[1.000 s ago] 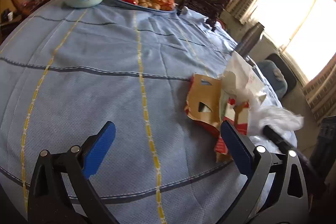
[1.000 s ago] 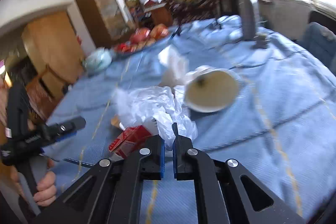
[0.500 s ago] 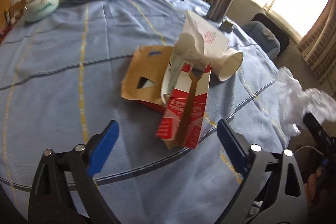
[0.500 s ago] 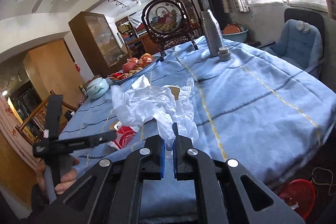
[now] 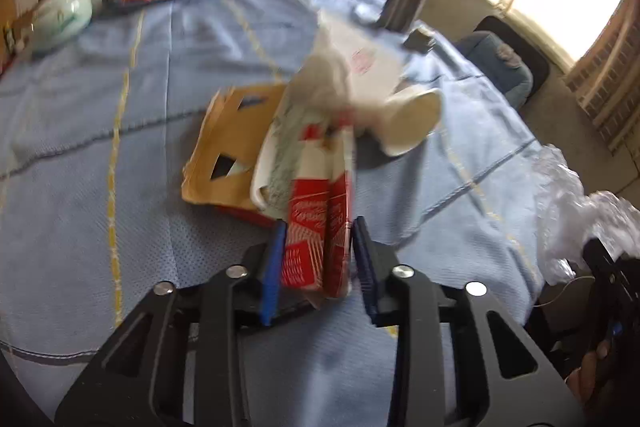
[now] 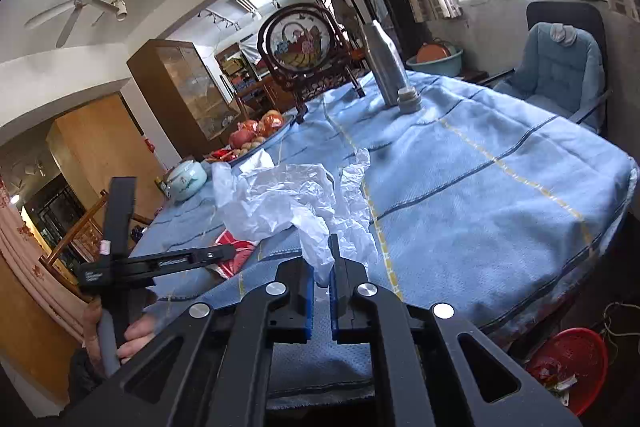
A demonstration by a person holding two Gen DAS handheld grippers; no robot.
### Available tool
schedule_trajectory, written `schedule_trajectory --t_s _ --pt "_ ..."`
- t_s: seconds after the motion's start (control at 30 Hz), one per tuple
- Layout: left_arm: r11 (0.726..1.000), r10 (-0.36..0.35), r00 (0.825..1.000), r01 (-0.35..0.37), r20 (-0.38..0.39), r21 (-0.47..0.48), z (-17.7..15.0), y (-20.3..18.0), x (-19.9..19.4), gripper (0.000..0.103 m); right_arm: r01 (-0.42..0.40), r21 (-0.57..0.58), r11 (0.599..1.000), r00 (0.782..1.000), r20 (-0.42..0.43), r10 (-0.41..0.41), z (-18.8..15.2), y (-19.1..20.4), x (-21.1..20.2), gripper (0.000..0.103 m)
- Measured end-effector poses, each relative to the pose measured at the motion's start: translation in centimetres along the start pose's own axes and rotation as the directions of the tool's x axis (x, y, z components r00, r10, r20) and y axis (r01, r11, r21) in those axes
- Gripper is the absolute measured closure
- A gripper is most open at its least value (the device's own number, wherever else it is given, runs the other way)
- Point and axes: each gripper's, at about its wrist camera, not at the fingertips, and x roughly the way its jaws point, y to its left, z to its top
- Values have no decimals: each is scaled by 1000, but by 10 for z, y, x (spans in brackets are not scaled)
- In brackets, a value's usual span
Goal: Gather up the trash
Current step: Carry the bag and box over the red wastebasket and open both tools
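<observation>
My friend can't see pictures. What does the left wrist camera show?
The left gripper is closing its blue pads on a red carton lying on a blue tablecloth. Behind it are brown cardboard and a tipped paper cup. The picture is blurry.

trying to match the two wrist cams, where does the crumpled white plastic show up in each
Left wrist: crumpled white plastic at the far right edge, beyond the table edge, above the dark right gripper.
Right wrist: it sits centre frame, pinched in the shut right gripper.
Shared landmark: the pale green lidded jar, upper left in the left view, mid left in the right.
</observation>
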Motion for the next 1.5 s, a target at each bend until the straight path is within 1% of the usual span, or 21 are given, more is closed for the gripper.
schedule_trajectory --t_s 0.1,0.2,0.3,0.43,0.57,0.73,0.83,0.93,1.07,1.17,1.27,1.33,1.43,1.47,1.5 --pt "1000 -11 999 10 53 21 1 -10 -21 72 -1 -1 1000 1000 13 1 1 0 -6 96" --pt "999 -23 996 21 88 27 3 -16 -38 72 -4 -3 1000 1000 23 5 0 2 -13 96" --pt "998 -39 993 34 108 44 1 -24 -52 72 -6 -9 1000 999 38 6 0 5 -22 96" --pt "994 -62 991 51 117 97 -6 -46 -64 72 11 -18 1000 997 70 -10 0 4 -40 96" --pt "984 -114 989 98 99 150 -14 -77 -65 72 45 -3 999 994 100 -44 -4 -7 -62 96" --pt "960 -185 982 171 44 221 -29 -122 -56 72 102 42 994 986 125 -107 -15 -37 -96 96" --pt "940 -218 976 208 7 272 -40 -156 -47 72 143 79 986 980 128 -153 -24 -61 -116 96" --pt "908 -257 965 258 -47 329 -54 -196 -33 72 206 113 972 968 119 -219 -37 -87 -132 96" --pt "871 -289 949 314 -122 377 -72 -239 -13 71 262 190 946 957 75 -280 -57 -131 -140 96" --pt "845 -299 936 351 -188 403 -86 -268 6 71 320 244 915 944 -5 -329 -77 -172 -129 96" --pt "822 -285 927 367 -243 435 -101 -295 28 71 388 296 873 921 -102 -375 -103 -216 -107 96" --pt "809 -269 921 374 -281 453 -110 -312 45 71 443 331 834 897 -174 -407 -126 -250 -88 96" --pt "789 -246 911 387 -331 477 -123 -332 69 71 479 386 788 876 -265 -403 -155 -293 -67 94" --pt "782 -240 909 389 -341 487 -128 -337 75 71 488 405 773 870 -289 -399 -164 -304 -62 90" --pt "775 -231 907 390 -352 497 -132 -344 83 71 489 437 755 870 -309 -384 -173 -318 -58 72"
